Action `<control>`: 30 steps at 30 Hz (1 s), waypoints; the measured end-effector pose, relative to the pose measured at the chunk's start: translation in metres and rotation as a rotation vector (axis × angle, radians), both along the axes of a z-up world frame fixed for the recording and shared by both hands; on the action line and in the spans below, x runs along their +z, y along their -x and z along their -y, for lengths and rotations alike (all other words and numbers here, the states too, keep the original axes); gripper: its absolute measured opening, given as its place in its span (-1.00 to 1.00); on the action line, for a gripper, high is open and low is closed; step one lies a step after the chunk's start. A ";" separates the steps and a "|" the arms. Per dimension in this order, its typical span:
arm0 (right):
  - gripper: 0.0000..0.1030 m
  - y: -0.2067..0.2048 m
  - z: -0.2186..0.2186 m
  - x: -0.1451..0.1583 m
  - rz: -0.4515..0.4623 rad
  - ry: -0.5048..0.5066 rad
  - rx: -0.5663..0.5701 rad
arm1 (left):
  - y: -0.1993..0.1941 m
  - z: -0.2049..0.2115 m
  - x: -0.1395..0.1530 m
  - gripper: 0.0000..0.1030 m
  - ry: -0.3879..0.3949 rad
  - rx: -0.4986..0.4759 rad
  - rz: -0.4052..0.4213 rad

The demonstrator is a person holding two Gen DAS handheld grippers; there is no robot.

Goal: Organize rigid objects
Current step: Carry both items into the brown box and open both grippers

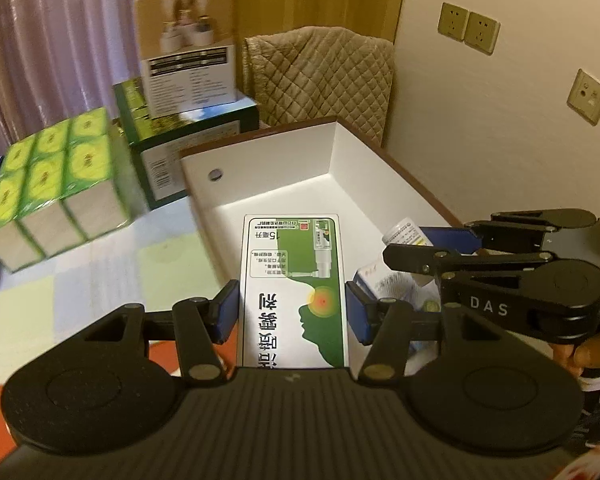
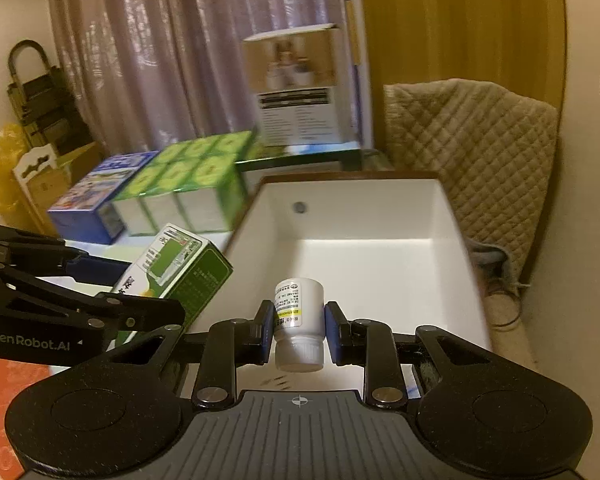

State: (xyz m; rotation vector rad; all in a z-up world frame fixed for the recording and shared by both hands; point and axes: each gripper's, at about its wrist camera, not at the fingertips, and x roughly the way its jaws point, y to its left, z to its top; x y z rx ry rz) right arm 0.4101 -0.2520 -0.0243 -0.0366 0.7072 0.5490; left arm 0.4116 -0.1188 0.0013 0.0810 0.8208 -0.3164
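My left gripper (image 1: 292, 314) is shut on a green and white medicine box (image 1: 294, 292) and holds it over the near end of a white bin (image 1: 260, 168) with a brown rim. My right gripper (image 2: 298, 330) is shut on a small white pill bottle (image 2: 299, 322), cap toward the camera, above the same bin (image 2: 360, 216). In the right wrist view the medicine box (image 2: 176, 276) and the left gripper (image 2: 76, 312) sit at the left, by the bin's edge. In the left wrist view the right gripper (image 1: 440, 252) shows at the right with the bottle (image 1: 404, 232).
A pack of green tissue boxes (image 1: 52, 184) and a blue box (image 2: 96, 196) stand left of the bin. A dark green carton (image 1: 188, 136) with a white box (image 1: 188, 44) on top stands behind. A quilted chair (image 1: 324, 76) is behind the bin, a wall at the right.
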 end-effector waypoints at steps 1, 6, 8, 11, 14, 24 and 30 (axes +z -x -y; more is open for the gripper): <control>-0.54 -0.008 0.003 -0.002 -0.001 0.008 -0.003 | -0.007 0.005 -0.002 0.00 -0.005 -0.003 0.002; -0.54 -0.049 0.018 -0.014 -0.022 0.034 -0.017 | -0.046 0.027 -0.015 0.00 -0.041 0.002 -0.020; -0.54 -0.063 0.021 -0.021 -0.032 0.043 -0.017 | -0.063 0.033 -0.024 0.00 -0.066 0.012 -0.039; -0.54 -0.082 0.022 -0.032 -0.053 0.067 -0.017 | -0.083 0.037 -0.036 0.00 -0.085 0.024 -0.067; -0.54 -0.099 0.020 -0.042 -0.071 0.091 -0.013 | -0.101 0.041 -0.046 0.00 -0.102 0.038 -0.086; -0.54 -0.127 0.016 -0.063 -0.101 0.149 -0.005 | -0.131 0.049 -0.070 0.01 -0.137 0.042 -0.104; -0.54 -0.133 0.013 -0.066 -0.077 0.159 -0.010 | -0.138 0.048 -0.075 0.12 -0.150 0.043 -0.103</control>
